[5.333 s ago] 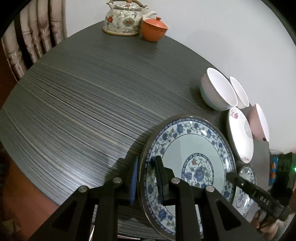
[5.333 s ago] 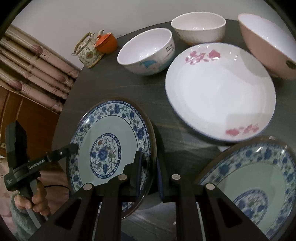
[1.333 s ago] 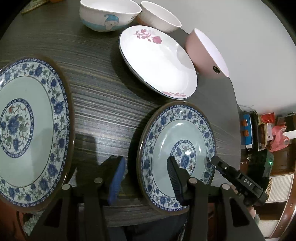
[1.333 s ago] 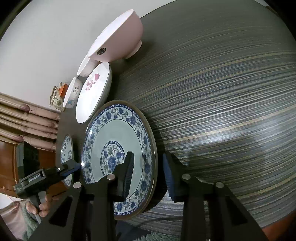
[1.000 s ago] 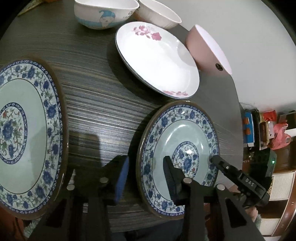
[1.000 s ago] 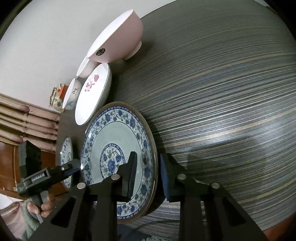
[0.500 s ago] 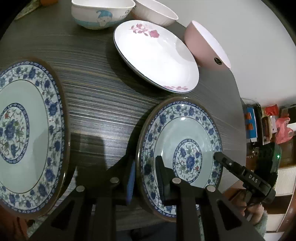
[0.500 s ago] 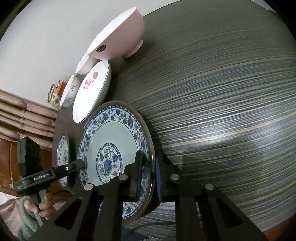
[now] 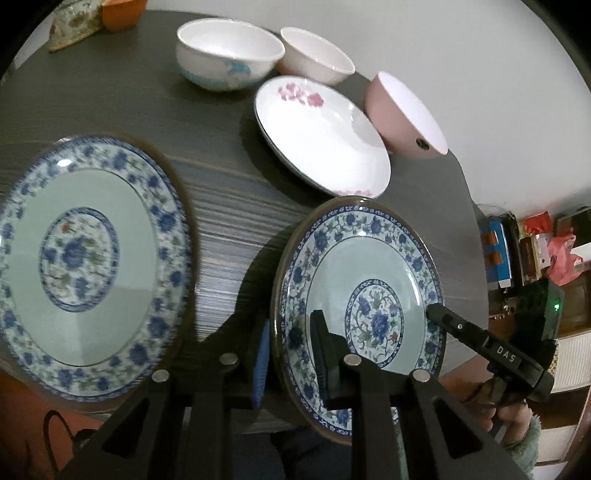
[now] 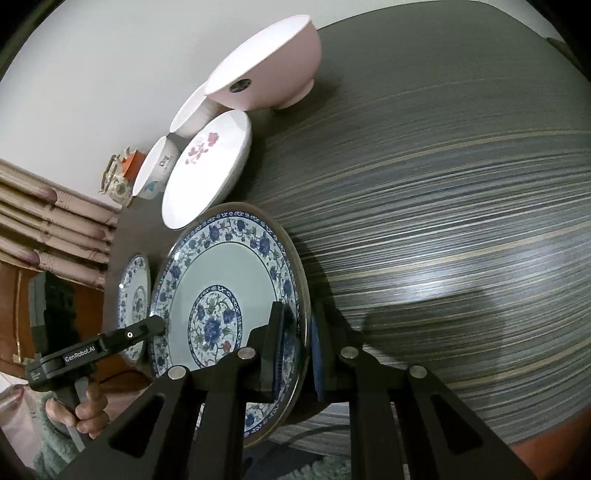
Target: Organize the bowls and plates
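Both grippers are shut on the rim of one blue-patterned plate, lifted and tilted off the dark table. My left gripper clamps its near-left rim. My right gripper clamps the opposite rim of this plate. A second blue-patterned plate lies on the table at the left and also shows in the right wrist view. A white plate with pink flowers, two white bowls and a pink bowl stand behind.
A patterned teapot and an orange cup stand at the table's far left edge. A white wall runs behind the bowls. Shelves with clutter are beyond the table at the right. Bare table stretches to the right in the right wrist view.
Both grippers closed on the rim of the smaller blue plate and raised it; the view has tilted up and the left plate blurs with the motion.
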Demonstrator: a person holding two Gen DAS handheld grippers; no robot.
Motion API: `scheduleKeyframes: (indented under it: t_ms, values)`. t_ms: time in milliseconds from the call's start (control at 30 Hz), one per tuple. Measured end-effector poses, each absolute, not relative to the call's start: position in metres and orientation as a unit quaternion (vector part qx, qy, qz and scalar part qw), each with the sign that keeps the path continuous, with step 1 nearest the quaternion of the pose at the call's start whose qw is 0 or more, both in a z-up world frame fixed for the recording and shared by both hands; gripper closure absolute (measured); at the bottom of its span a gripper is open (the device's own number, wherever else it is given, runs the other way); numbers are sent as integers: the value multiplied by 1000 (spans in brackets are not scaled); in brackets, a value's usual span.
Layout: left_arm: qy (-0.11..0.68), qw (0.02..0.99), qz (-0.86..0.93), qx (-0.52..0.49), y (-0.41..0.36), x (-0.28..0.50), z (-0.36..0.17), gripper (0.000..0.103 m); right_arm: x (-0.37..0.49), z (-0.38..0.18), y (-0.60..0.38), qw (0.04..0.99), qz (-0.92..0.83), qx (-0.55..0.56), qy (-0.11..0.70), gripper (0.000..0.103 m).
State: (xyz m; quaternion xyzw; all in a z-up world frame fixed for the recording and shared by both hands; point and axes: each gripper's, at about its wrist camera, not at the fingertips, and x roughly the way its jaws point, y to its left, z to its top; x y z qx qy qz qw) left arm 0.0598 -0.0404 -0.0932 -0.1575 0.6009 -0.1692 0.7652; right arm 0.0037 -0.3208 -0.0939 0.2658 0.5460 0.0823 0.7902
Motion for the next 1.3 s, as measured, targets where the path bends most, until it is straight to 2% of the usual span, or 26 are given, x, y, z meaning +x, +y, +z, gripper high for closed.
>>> scheduleKeyframes:
  t_ms: [267,667,1000,1300]
  values:
    - [579,785,-142,-167,2,58,-72,83,12,-80,-290,794,104,257,541,89]
    - [546,809,-55,-210,105,61,-57,83,59,-64,-194,791,166,198,554,89]
    - [541,802,7,-254,169,61,-78,83,90,-68,-113,783,202,157,567,89]
    - [548,803,34,-233,175,64,-95,83,93,-86,-84,774,208,128,584,88]
